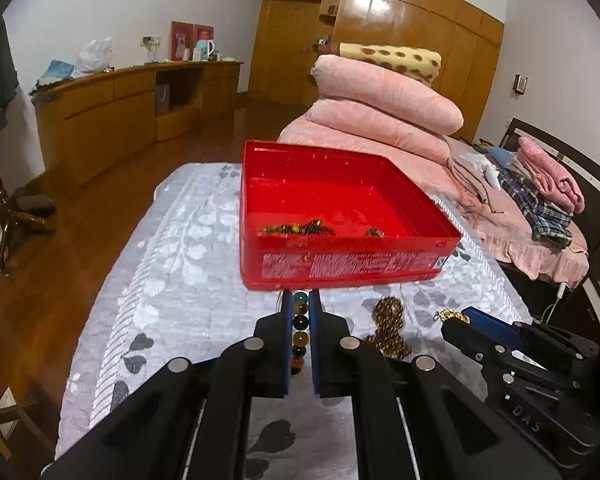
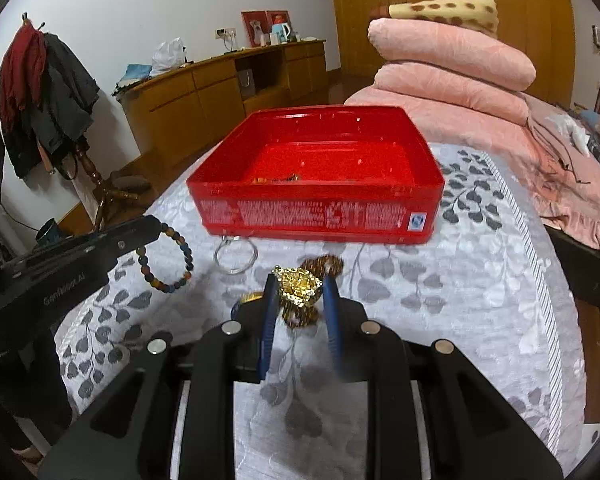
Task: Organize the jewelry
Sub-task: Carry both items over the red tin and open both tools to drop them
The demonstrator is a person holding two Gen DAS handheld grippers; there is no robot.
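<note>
Red translucent plastic box [image 2: 316, 184] lying straight ahead of both grippers, long side facing them. Multicoloured round-bead bracelet [image 1: 300, 334] being clamped edge-on by left gripper [image 1: 301, 320], just short of box wall. Gold chain cluster [image 2: 300, 290] being pinched by right gripper [image 2: 300, 300], farther from box. Left judged nearer for drop-in.

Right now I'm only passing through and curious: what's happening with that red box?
A person is sorting jewelry using two handheld claws. The left claw grips a multicolored bead bracelet; the right claw grips a gold chain. The red box already holds several pieces. A clear bangle lies on the cloth.
</note>
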